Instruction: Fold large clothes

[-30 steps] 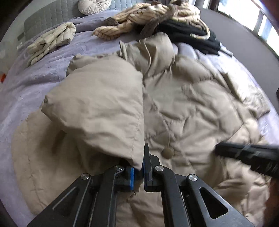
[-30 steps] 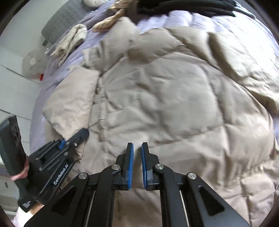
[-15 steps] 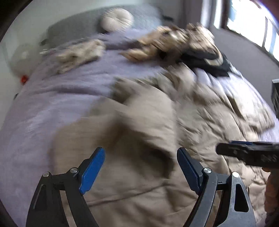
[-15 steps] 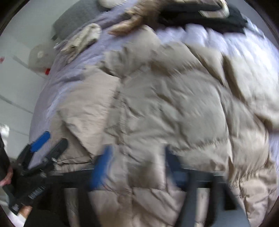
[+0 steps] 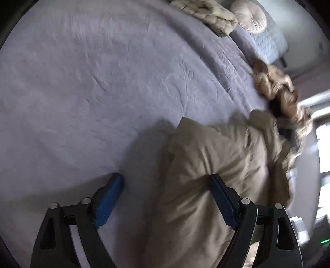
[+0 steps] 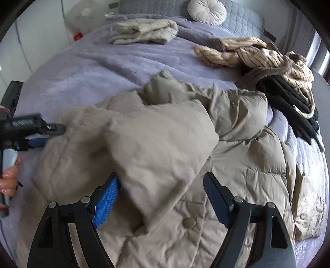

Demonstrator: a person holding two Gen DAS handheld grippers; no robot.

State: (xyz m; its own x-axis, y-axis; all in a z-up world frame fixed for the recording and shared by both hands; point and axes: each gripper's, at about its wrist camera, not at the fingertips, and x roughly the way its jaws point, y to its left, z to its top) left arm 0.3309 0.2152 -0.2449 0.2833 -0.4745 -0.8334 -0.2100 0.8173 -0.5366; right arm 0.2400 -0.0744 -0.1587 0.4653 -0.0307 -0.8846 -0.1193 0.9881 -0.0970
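- Lying across the lavender bedspread, your beige puffer coat covers most of the near half of the bed, with one sleeve folded over its front.
- Your right gripper has its fingers spread wide and holds nothing; the folded sleeve's end sits between the blue pads, touching the left one.
- Your left gripper is spread wide too and grips nothing; its right pad touches a bulge of the coat, its left pad is over bare bedspread.
- From the right wrist view, your left gripper shows at the coat's far-left edge, with part of your hand on its handle.
- A round snap button shows on the coat front, just below the sleeve.
- No container is in view: the other garments lie loose on the bed. A folded cream quilted garment rests near the headboard, and a striped tan garment lies heaped partly over a black one.
- A round cream cushion leans at the grey quilted headboard.
- The coat's near hem is cut off behind the gripper bodies, and its right side blurs in the left wrist view.
- A small red-orange thing beside the bed is too small to identify.
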